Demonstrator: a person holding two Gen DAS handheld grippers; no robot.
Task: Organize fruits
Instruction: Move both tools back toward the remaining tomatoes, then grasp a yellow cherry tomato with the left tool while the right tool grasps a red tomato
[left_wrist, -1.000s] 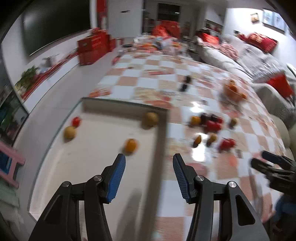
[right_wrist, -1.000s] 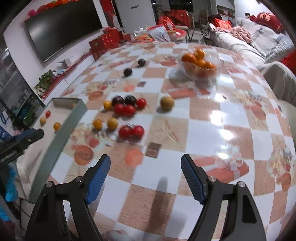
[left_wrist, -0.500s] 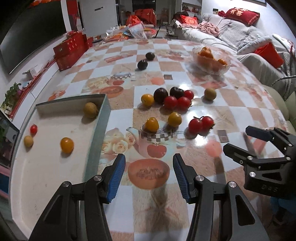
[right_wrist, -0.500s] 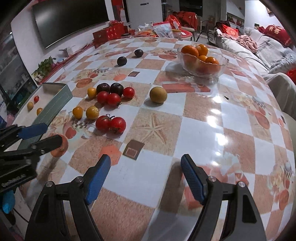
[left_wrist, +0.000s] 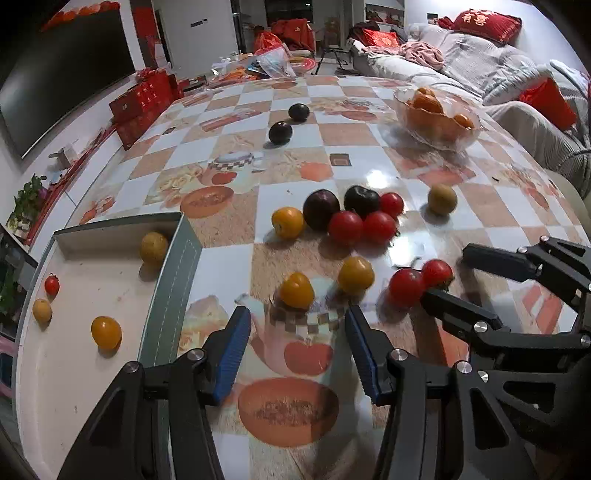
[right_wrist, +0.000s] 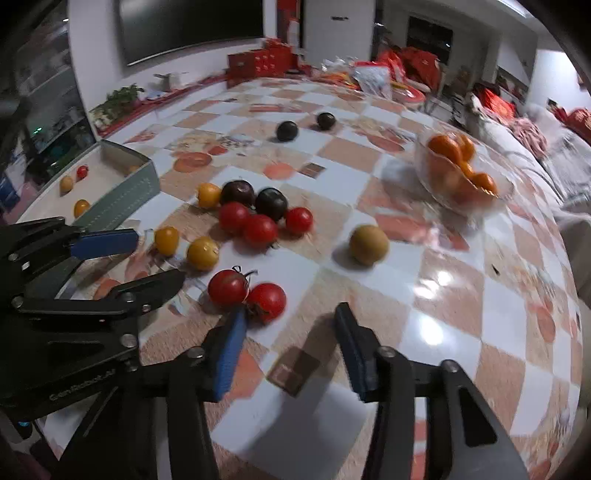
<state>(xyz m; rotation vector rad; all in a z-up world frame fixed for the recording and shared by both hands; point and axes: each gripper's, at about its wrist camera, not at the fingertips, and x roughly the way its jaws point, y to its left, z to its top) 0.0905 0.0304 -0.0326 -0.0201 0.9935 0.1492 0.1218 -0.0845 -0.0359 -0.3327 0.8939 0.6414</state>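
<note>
Loose fruits lie on the checkered table. My left gripper is open and empty, just short of a yellow tomato, with another yellow one beside it. My right gripper is open and empty, its left finger close to a pair of red tomatoes, which also show in the left wrist view. A cluster of red tomatoes and dark plums lies farther back. A grey tray at the left holds several small fruits, among them a yellow tomato.
A glass bowl of oranges stands at the back right. Two dark plums lie at the back. A brownish round fruit lies alone on the right. A sofa runs along the table's right side.
Both grippers have moved forward toward the fruits. The left one swung from over the tray to the yellow tomatoes; the right one closed in on the two red tomatoes.
</note>
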